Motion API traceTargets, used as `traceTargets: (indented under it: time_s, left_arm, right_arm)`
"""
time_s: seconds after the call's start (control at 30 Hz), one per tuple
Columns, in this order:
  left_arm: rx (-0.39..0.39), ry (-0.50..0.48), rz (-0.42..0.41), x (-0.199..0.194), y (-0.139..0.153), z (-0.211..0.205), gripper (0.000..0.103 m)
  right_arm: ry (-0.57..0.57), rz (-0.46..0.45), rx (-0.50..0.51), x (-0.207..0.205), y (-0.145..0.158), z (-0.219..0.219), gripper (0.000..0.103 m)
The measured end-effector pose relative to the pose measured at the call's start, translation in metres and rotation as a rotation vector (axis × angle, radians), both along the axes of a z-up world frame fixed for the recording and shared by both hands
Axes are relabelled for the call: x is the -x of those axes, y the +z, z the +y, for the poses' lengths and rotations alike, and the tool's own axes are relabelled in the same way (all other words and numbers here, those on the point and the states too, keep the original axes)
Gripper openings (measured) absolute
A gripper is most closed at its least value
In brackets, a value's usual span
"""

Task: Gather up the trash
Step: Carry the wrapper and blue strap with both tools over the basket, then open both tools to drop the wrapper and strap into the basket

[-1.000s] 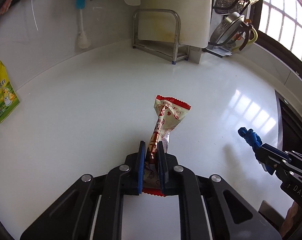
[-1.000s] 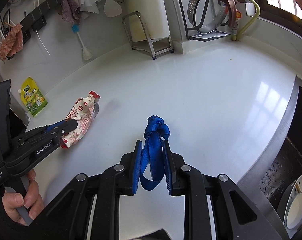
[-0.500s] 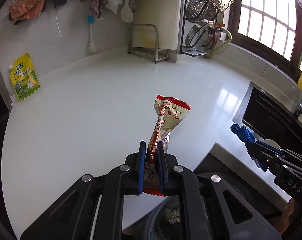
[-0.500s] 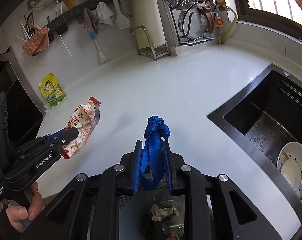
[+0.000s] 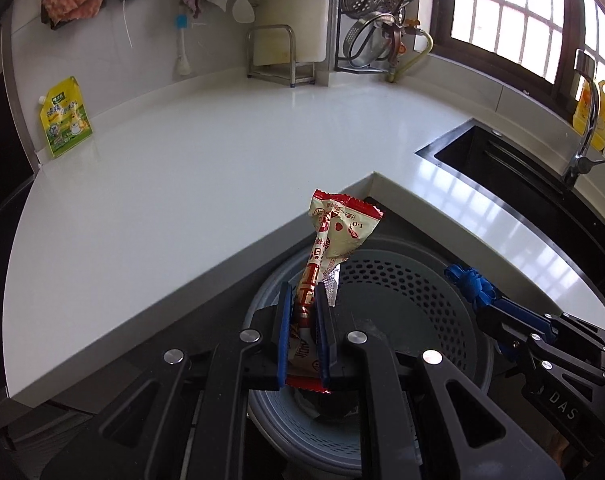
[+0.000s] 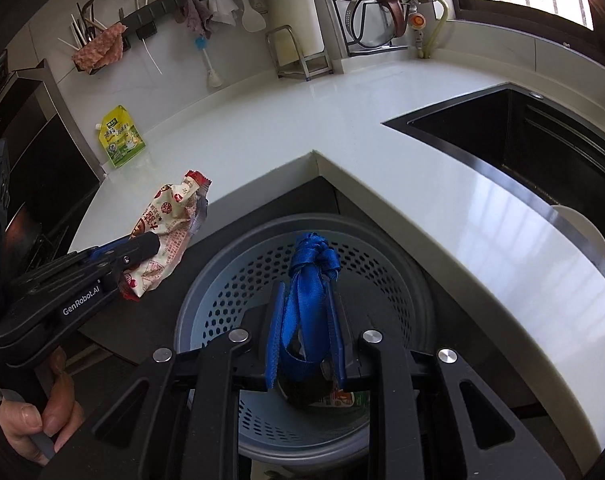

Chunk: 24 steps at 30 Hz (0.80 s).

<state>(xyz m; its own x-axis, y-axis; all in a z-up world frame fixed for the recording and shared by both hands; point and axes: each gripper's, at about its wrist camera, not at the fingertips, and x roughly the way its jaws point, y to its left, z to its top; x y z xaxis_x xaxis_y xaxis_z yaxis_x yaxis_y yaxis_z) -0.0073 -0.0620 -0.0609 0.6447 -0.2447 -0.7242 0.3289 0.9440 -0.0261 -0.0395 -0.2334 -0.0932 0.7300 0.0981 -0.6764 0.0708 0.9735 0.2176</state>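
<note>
My left gripper [image 5: 303,292] is shut on a red and cream snack wrapper [image 5: 340,228] and holds it over a grey perforated trash bin [image 5: 434,280]. The wrapper also shows in the right wrist view [image 6: 166,232], at the bin's left rim. My right gripper [image 6: 304,292] is shut on a knotted blue ribbon [image 6: 312,260] above the same bin [image 6: 230,284]. The ribbon shows in the left wrist view [image 5: 468,282] at the bin's right side. Some trash lies at the bin's bottom.
The bin stands below the inner corner of a white L-shaped counter [image 5: 162,168]. A yellow-green pouch [image 5: 64,116] leans on the back wall. A black sink [image 6: 534,140] with a tap [image 5: 582,120] is at the right. A rack [image 5: 280,56] and hanging utensils are at the back.
Both grippers have pulled back from over the counter and now hang above the bin, each still holding its item.
</note>
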Motion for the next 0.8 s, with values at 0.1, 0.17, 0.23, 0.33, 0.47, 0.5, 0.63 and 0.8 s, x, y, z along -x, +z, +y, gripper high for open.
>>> traceTargets:
  time_s: [0.1, 0.17, 0.23, 0.33, 0.47, 0.5, 0.63, 0.8]
  left_arm:
    - [-0.011, -0.005, 0.023, 0.008, -0.013, -0.004, 0.012]
    - [-0.023, -0.008, 0.035, 0.013, -0.020, -0.007, 0.012]
    - [-0.031, -0.007, 0.045, 0.016, -0.025, -0.008, 0.012]
    - [-0.042, -0.003, 0.054, 0.017, -0.030, -0.009, 0.012]
    - [-0.047, 0.002, 0.068, 0.018, -0.035, -0.009, 0.012]
    - [-0.046, 0.001, 0.073, 0.018, -0.036, -0.009, 0.012]
    - [-0.051, -0.004, 0.080, 0.017, -0.036, -0.011, 0.012]
    - [-0.040, -0.002, 0.092, 0.015, -0.036, -0.010, 0.016]
  right_arm:
    - [0.001, 0.011, 0.006, 0.006, -0.008, 0.002, 0.020]
    - [0.008, 0.012, 0.009, 0.009, -0.012, 0.004, 0.020]
    - [0.017, 0.022, 0.005, 0.010, -0.018, 0.004, 0.020]
    - [0.019, 0.039, 0.002, 0.013, -0.026, 0.003, 0.020]
    - [0.019, 0.040, -0.006, 0.011, -0.027, 0.000, 0.020]
    - [0.020, 0.038, -0.008, 0.011, -0.027, 0.000, 0.021]
    - [0.018, 0.030, -0.010, 0.010, -0.025, -0.001, 0.021]
    - [0.012, 0.011, -0.006, 0.014, -0.023, -0.001, 0.034]
